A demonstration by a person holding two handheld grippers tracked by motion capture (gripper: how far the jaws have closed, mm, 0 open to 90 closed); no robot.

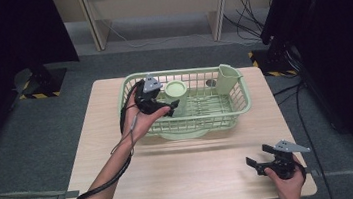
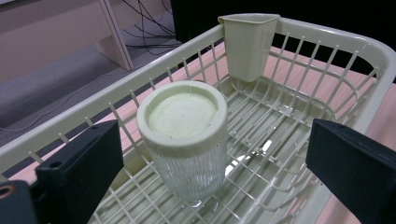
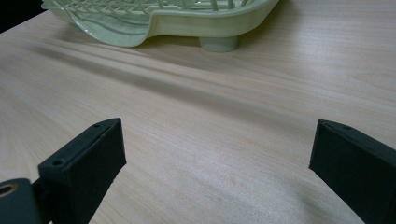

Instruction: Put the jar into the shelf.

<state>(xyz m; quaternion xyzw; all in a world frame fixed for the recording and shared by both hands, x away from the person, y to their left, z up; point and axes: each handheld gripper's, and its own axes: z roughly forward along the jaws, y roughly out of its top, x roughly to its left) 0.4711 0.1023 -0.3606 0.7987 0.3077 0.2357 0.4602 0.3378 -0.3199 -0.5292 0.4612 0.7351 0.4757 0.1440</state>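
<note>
A clear ribbed glass jar (image 2: 182, 135) with a pale green lid stands upright in the left part of a pale green dish basket (image 2: 327, 39). My left gripper (image 2: 215, 137) is open, its two black jaws wide apart on either side of the jar and touching nothing. From above, the left gripper (image 1: 165, 107) reaches over the left front rim of the basket (image 1: 244, 96), right beside the jar (image 1: 176, 92). My right gripper (image 1: 257, 154) hovers low over the wooden table (image 1: 197, 167) at the front right. The right gripper (image 3: 217, 140) is open with bare tabletop between its jaws.
A pale green cutlery holder (image 1: 227, 78) hangs on the basket's far right corner and is seen again as the cutlery holder (image 2: 247, 44). The basket's foot (image 3: 219, 44) rests on the table (image 3: 210, 107). Black stands and cables flank the table on the floor.
</note>
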